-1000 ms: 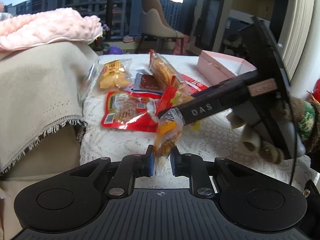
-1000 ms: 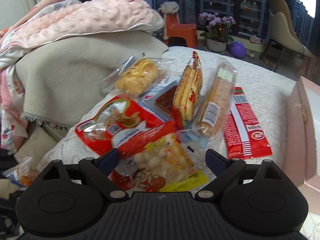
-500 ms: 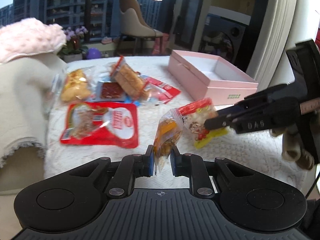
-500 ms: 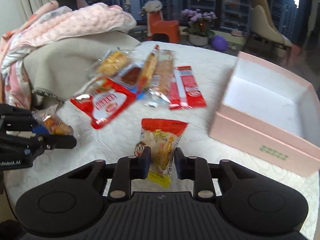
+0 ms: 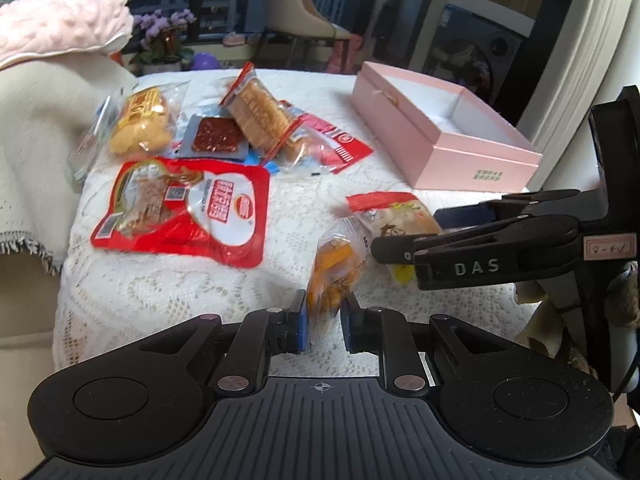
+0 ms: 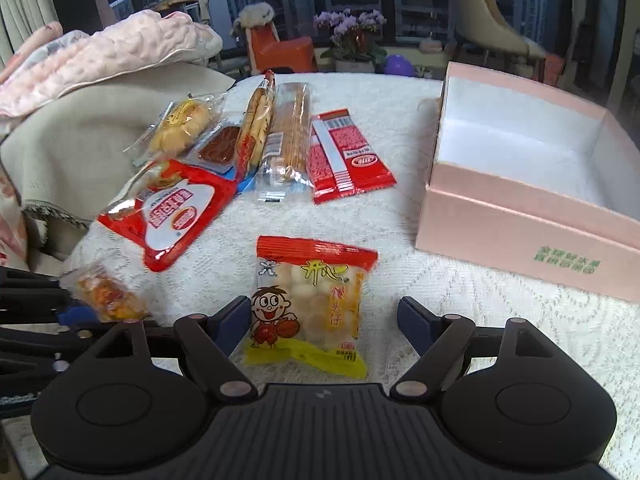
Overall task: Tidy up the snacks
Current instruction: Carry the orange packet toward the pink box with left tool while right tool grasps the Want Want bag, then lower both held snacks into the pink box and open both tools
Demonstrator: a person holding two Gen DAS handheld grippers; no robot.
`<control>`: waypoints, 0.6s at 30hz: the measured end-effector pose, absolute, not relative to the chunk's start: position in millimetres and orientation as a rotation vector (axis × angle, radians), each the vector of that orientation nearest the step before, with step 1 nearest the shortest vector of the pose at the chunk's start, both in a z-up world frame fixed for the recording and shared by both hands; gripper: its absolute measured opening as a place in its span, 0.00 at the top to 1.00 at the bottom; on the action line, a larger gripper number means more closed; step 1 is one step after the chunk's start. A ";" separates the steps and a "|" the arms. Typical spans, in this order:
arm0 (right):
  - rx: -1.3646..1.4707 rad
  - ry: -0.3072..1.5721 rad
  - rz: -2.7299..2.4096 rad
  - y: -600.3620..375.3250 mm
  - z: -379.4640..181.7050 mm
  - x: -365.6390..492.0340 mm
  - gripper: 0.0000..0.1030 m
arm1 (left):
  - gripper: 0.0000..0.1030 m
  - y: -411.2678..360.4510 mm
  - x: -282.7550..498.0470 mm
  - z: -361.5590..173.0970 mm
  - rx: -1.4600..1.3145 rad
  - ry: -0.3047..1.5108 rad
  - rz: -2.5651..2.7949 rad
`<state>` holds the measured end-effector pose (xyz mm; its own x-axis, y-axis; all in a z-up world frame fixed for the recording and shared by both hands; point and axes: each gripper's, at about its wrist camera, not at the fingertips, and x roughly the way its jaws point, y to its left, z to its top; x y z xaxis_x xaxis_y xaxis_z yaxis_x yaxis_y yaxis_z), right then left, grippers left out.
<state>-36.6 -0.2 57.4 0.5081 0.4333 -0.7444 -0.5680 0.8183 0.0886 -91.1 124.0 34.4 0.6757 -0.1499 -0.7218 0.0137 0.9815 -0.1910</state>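
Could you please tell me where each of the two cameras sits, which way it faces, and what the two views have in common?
Left wrist: on the left gripper, looking forward and down across the table; its pads pinch an orange snack packet, and the right gripper enters from the right.
Right wrist: on the right gripper, jaws opening around a cartoon-boy snack bag; the left gripper's dark fingers show at far left.
Shared: pink box, both small packets, the snack pile.
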 end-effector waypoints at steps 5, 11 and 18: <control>-0.212 0.827 0.622 10.7 57.8 -36.5 0.22 | 0.80 124.4 -91.6 33.9 -0.178 0.833 -0.069; -0.225 0.835 0.636 -7.7 68.4 -38.2 0.46 | 0.80 114.8 -91.9 37.9 -0.173 0.830 -0.105; -0.235 0.703 0.555 -73.3 104.0 -62.8 0.46 | 0.80 88.8 -74.1 74.4 -0.223 0.719 -0.297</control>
<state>-62.8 -73.3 104.0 0.6262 0.4024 -0.6678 -0.5562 0.8308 -0.0209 -74.1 88.8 74.4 0.7134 -0.3413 -0.6120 0.1894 0.9348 -0.3006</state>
